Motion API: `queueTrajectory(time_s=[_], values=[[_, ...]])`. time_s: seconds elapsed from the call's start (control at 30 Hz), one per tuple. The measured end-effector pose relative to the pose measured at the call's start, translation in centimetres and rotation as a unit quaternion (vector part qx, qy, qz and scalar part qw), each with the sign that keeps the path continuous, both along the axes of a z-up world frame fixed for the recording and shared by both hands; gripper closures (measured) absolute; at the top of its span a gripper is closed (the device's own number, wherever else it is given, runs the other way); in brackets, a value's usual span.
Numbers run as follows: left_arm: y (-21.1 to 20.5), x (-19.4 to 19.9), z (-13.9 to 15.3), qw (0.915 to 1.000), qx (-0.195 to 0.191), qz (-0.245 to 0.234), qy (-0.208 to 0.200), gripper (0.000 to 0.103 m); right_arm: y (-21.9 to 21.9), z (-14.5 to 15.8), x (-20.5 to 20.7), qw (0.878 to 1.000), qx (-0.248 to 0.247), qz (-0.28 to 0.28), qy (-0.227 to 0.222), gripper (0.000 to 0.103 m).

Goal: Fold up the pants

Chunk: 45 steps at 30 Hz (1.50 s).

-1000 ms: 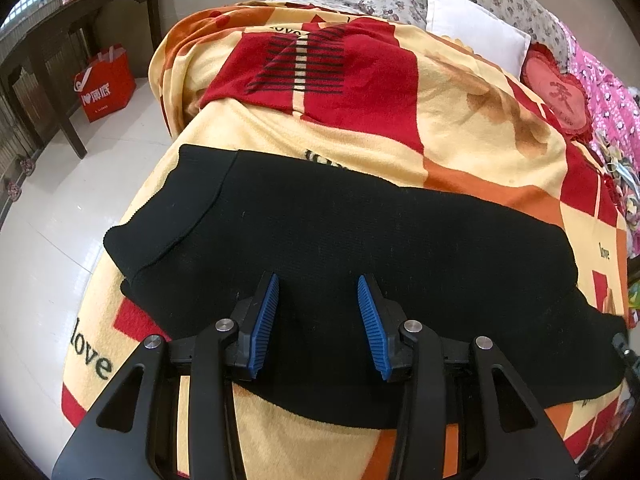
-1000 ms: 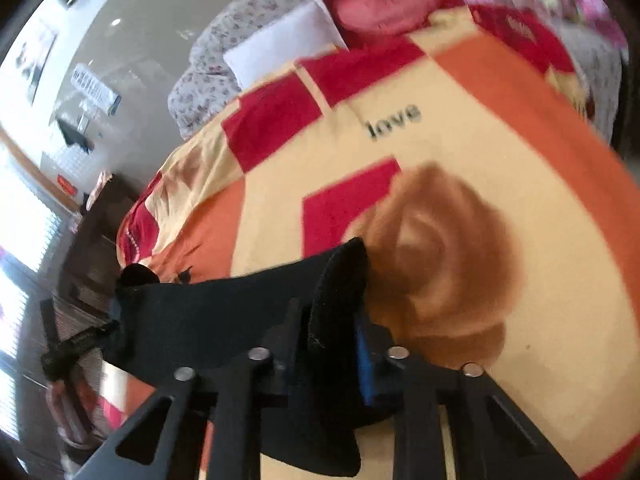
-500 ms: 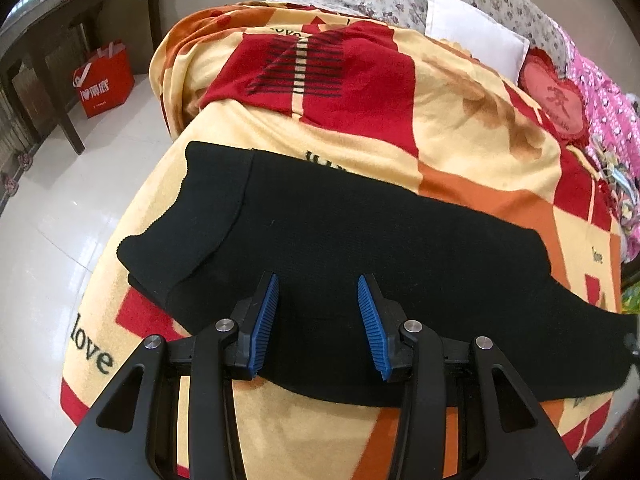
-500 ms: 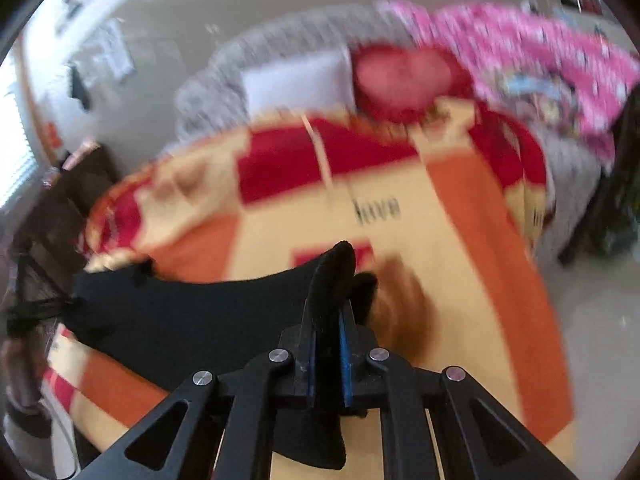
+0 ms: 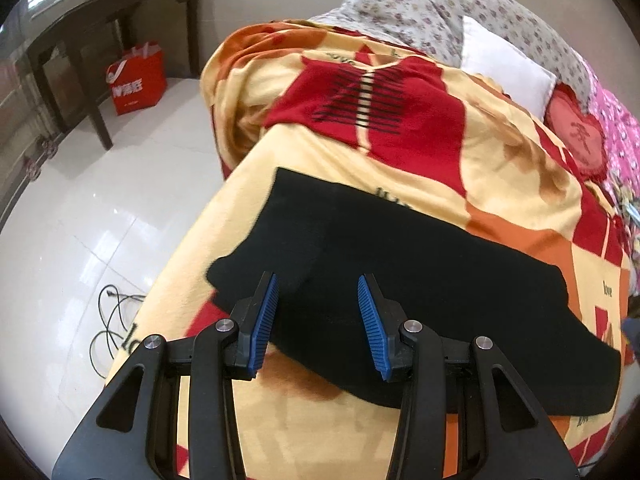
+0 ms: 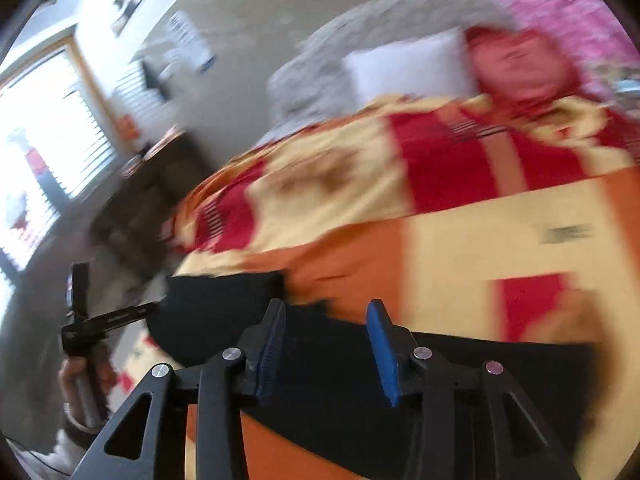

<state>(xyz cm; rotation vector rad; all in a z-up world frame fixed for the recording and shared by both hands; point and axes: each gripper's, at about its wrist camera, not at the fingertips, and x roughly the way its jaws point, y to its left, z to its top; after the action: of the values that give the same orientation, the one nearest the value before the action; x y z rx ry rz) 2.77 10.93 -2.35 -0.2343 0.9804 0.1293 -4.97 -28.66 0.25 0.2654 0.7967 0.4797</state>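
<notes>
Bright daylight; right view motion-blurred

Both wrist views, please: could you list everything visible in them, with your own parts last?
pants: one, black, flat on the blanket
blanket: one, yellow, red and orange, covering the bed
pillow: one, white, head of bed
heart cushion: one, red, beside the pillow
table: one, dark wood, by the wall
bag: one, red, under the table
cable: one, black, on the floor
left tongs: open, over the pants
right tongs: just opened, nothing between them
</notes>
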Motion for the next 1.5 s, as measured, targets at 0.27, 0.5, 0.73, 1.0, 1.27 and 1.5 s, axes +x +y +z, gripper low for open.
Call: queueTrajectory(time_s=[0.27,0.5,0.73,1.0,1.27,1.5], values=[[0.5,0.0,-1.8,0.9998,0.001,-0.001,0.018,0.062,7.8,-4.4,5.1,0.996,-0.035,0.069,0.049,0.071],[0.6,0.1,-2.6,0.9999,0.006,-0.005,0.011,0.057,9.9,-5.5,7.4,0.988,-0.14,0.059,0.029,0.092],[-0.3,0.2,-2.3,0.9992,0.038,-0.001,0.01,0.056,8.6,-4.2,6.8,0.994,-0.104,0.032,0.018,0.09],[-1.9,-1.1,0.0,0.9991,0.037,-0.013,-0.013,0.055,6.4,-1.9,1.9,0.994,-0.104,0.02,0.004,0.078],[-5.8,-2.0,0.8,0.9977,0.037,-0.053,-0.022,0.055,3.9,-3.8,-1.6,0.993,-0.119,0.004,0.025,0.076],[-9.9,-2.3,0.5,0.9944,0.034,-0.099,-0.014,0.055,1.5,-5.7,-2.5,0.992,-0.114,-0.016,0.048,0.075]])
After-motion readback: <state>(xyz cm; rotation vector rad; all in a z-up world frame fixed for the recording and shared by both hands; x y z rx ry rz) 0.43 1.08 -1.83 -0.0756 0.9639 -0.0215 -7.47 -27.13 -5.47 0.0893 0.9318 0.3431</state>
